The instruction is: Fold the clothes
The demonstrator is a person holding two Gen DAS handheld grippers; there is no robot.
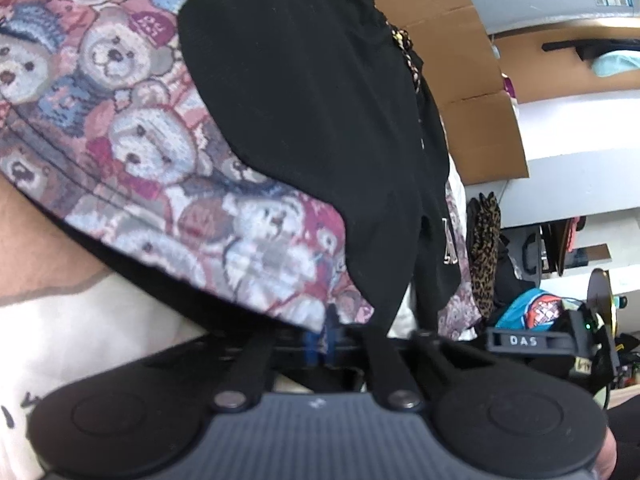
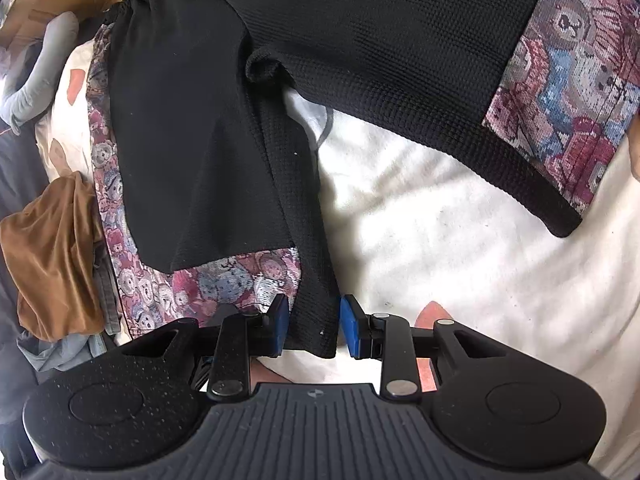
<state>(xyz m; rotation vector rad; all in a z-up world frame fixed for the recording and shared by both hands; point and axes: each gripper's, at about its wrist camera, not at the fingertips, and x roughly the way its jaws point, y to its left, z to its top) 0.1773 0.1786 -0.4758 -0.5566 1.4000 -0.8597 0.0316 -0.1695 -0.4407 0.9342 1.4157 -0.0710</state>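
A pair of shorts with a teddy-bear print and black panels (image 1: 168, 168) fills the left wrist view, lifted off the white bedding (image 1: 80, 340). My left gripper (image 1: 320, 344) is shut on the printed hem of the shorts. In the right wrist view the same shorts (image 2: 380, 40) hang across the top, with one black leg panel (image 2: 304, 240) running down between the blue pads (image 2: 352, 328) of my right gripper (image 2: 314, 330). The jaws stand apart around that black edge, with gaps at the sides.
White bedding (image 2: 460, 240) lies under the shorts. A brown garment (image 2: 56, 256) and grey clothes (image 2: 40, 68) lie at the left. Cardboard (image 1: 472, 92), a leopard-print garment (image 1: 486, 248) and room clutter are at the right of the left wrist view.
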